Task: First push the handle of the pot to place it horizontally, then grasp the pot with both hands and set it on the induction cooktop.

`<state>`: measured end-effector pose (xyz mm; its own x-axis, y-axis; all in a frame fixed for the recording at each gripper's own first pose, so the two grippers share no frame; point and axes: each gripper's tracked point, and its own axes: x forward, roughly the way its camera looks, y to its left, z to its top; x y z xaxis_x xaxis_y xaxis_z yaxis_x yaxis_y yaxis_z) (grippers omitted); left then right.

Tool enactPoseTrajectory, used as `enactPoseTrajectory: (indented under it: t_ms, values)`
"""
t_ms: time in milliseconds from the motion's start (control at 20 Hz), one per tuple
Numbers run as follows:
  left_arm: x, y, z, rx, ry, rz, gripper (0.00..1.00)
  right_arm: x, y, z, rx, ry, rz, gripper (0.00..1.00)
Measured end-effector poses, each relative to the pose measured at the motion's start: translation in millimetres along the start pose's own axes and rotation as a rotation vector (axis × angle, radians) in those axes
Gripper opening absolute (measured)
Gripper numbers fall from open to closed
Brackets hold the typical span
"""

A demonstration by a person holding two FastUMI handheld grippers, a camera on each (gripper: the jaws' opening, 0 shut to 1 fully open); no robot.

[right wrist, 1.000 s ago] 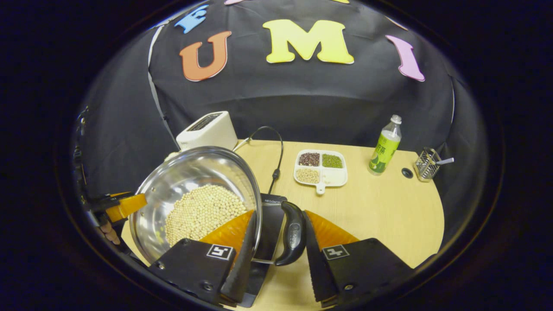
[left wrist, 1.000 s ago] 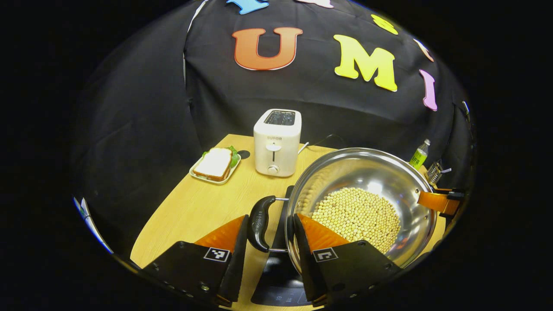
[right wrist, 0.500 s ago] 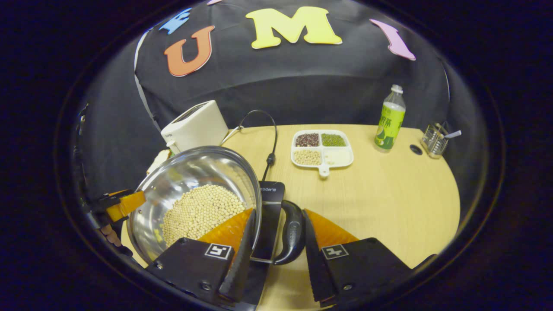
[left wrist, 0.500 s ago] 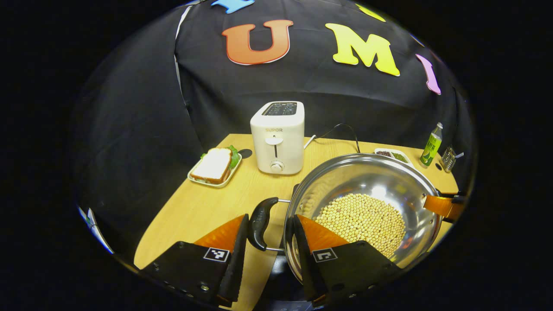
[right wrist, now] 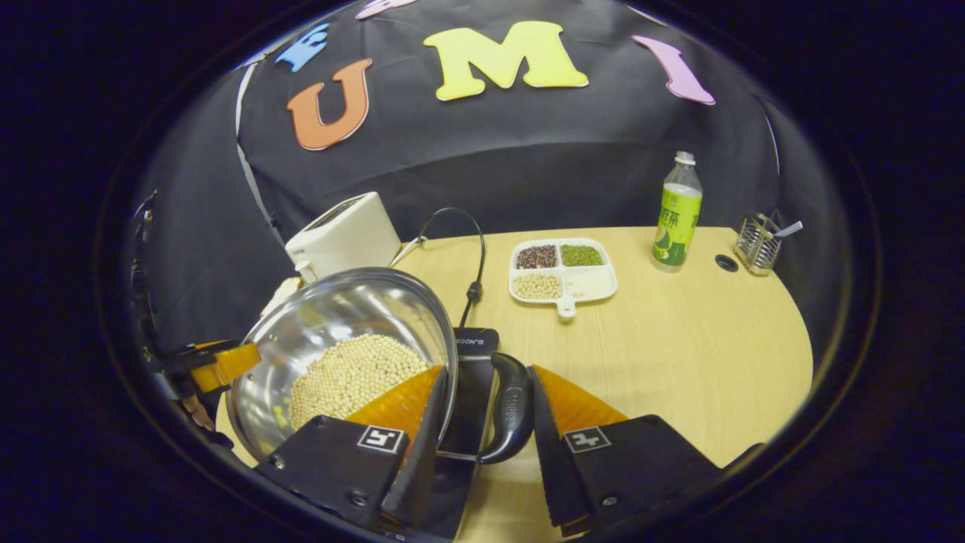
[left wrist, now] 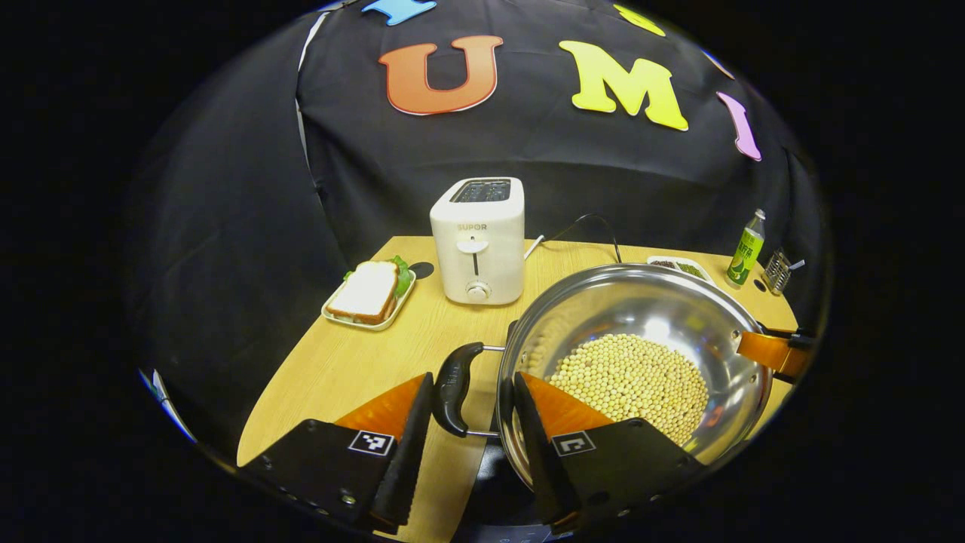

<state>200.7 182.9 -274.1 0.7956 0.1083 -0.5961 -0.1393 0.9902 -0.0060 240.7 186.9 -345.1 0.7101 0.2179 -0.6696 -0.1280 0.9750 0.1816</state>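
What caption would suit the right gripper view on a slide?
Right gripper straddles the black side handle of a steel pot of soybeans over the induction cooktop.

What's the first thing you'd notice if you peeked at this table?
A big shiny pot full of pale beans, near the front of the table. Tongs straddle each black handle: the left tongs around one handle, the right tongs around the other. Behind stands a white toaster, with a sandwich on a plate beside it.
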Motion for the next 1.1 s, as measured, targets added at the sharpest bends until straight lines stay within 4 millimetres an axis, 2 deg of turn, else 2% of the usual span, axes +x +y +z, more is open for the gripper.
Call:
enactPoseTrajectory:
  t_ms: [250, 400, 450, 550, 600, 650, 850, 1100]
  values:
    - [-2, 2, 2, -0.046, 0.034, -0.032, 0.61, 1, 0, 3, 0.041, -0.037, 0.035, 0.65]
    - [-9, 12, 18, -0.068, -0.034, -0.027, 0.60, -6, -3, 14, 0.078, -0.108, 0.048, 0.67]
    - [-16, 16, 21, -0.070, -0.052, -0.023, 0.60, -7, -7, 17, 0.089, -0.133, 0.043, 0.72]
    - [-25, 20, 24, -0.082, -0.067, -0.028, 0.63, -17, -11, 19, 0.111, -0.172, 0.047, 0.92]
    - [-29, 24, 24, -0.086, -0.078, -0.015, 0.85, -24, -12, 21, 0.117, -0.191, 0.061, 0.93]
    - [-38, 28, 26, -0.091, -0.094, -0.005, 0.98, -31, -14, 23, 0.115, -0.211, 0.073, 0.92]
    - [-66, 28, 32, -0.084, -0.153, 0.031, 0.96, -76, -32, 32, 0.079, -0.308, 0.065, 0.94]
    - [-119, -15, 52, -0.043, -0.292, -0.012, 0.96, -143, -64, 33, 0.048, -0.412, 0.012, 0.96]
